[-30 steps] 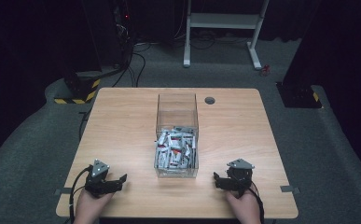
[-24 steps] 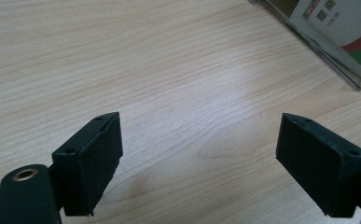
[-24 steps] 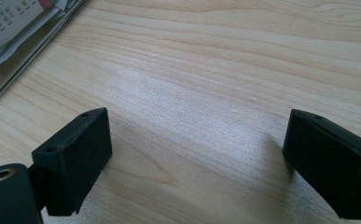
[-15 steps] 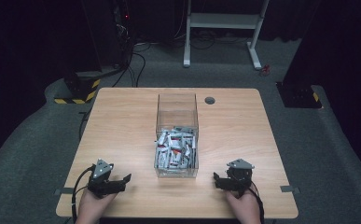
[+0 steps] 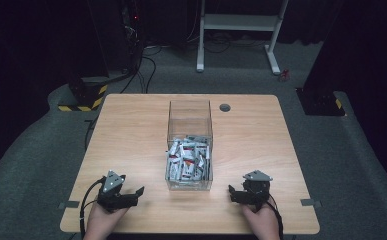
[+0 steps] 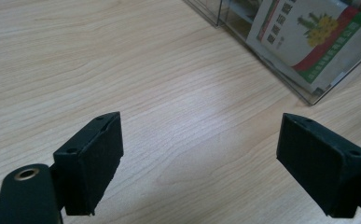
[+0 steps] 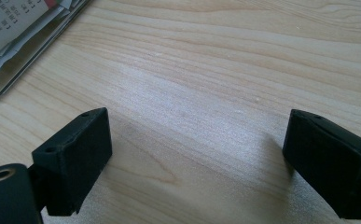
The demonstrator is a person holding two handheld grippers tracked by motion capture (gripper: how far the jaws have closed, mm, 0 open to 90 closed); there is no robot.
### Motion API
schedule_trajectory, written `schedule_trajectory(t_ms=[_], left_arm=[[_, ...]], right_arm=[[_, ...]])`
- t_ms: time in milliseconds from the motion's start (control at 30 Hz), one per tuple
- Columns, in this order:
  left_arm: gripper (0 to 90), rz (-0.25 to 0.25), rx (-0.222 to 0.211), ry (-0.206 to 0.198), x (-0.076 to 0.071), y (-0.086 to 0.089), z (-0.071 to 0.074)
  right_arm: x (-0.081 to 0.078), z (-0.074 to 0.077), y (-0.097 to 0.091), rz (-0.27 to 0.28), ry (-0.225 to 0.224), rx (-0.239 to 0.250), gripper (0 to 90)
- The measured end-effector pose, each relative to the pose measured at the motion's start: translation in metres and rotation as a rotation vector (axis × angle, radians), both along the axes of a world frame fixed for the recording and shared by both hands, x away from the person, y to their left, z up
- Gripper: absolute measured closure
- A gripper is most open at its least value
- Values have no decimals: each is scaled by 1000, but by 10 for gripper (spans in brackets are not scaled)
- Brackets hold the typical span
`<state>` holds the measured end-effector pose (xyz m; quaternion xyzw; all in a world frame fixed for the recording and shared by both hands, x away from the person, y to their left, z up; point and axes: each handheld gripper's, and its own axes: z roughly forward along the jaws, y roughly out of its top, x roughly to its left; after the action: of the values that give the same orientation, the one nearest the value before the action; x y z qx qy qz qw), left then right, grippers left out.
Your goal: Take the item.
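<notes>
Both grippers rest low on the table (image 5: 131, 125), the left gripper (image 5: 133, 194) and the right gripper (image 5: 235, 192) either side of the clear box (image 5: 189, 112) of packets (image 5: 187, 160) at the middle. Jaws on both stand wide apart, empty. This looks like the start: next, one must lift over the rim and reach for a packet

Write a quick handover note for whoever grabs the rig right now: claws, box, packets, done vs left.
Left claw: open, empty, low over the table near its front edge, left of the clear box.
Right claw: open, empty, front edge, right of the box.
Packets: piled in the near half of the box; far half looks bare.
Done: nothing shows as picked; no packets lie on the table.
Left: probably reach into the box and grasp a packet.
</notes>
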<state>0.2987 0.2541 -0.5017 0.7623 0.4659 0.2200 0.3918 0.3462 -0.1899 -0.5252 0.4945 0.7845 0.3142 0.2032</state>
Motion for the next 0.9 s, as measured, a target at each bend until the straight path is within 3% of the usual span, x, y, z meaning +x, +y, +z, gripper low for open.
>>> schedule_trajectory(t_ms=[467,900], left_arm=[[138,-26,16,-46,3,-14,14],[144,-43,0,-77,1,-20,28]], right_arm=[[0,0,0,15,-5,-5,78],[-1,0,0,19,-2,-4,79]])
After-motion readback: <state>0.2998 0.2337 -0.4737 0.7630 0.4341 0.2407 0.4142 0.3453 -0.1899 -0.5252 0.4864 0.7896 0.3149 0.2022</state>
